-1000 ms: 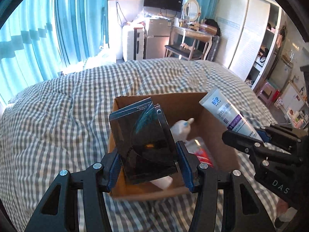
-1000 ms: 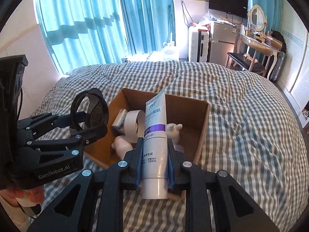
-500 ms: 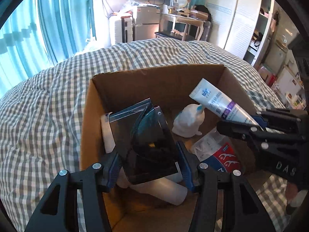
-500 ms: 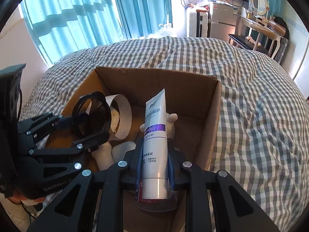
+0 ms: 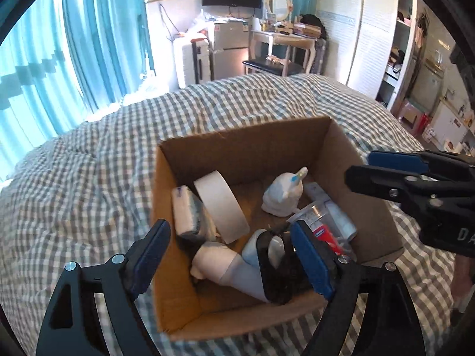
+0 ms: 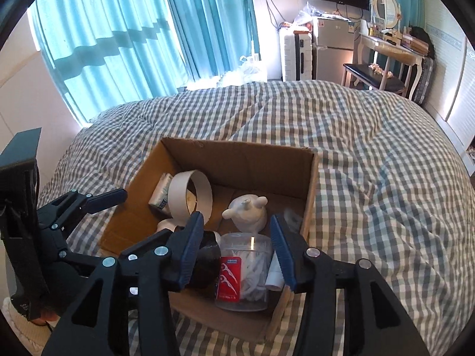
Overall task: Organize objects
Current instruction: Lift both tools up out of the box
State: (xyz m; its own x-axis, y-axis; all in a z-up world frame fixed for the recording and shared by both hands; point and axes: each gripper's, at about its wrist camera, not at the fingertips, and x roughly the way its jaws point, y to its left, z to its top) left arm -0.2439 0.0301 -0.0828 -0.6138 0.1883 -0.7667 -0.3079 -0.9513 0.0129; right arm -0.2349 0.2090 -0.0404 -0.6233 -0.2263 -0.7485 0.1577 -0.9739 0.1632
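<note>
Both claws hang over the near rim of the box (image 6: 308, 190), which sits on the checked bedspread (image 6: 371, 160): the left gripper (image 5: 228, 255) spread wide with nothing between its blue pads, the right gripper (image 6: 234, 249) likewise wide and empty. Inside the box, the tape roll (image 6: 191, 195) leans at the far left beside a wrapped pack (image 6: 160, 192), and the white bottle (image 6: 246, 212) stands mid-box. The clear tub (image 6: 245, 270) sits at the near right with the tube (image 6: 274, 273) just beside it, and the dark item (image 6: 206, 259) lies near-centre, touching the tub.
</note>
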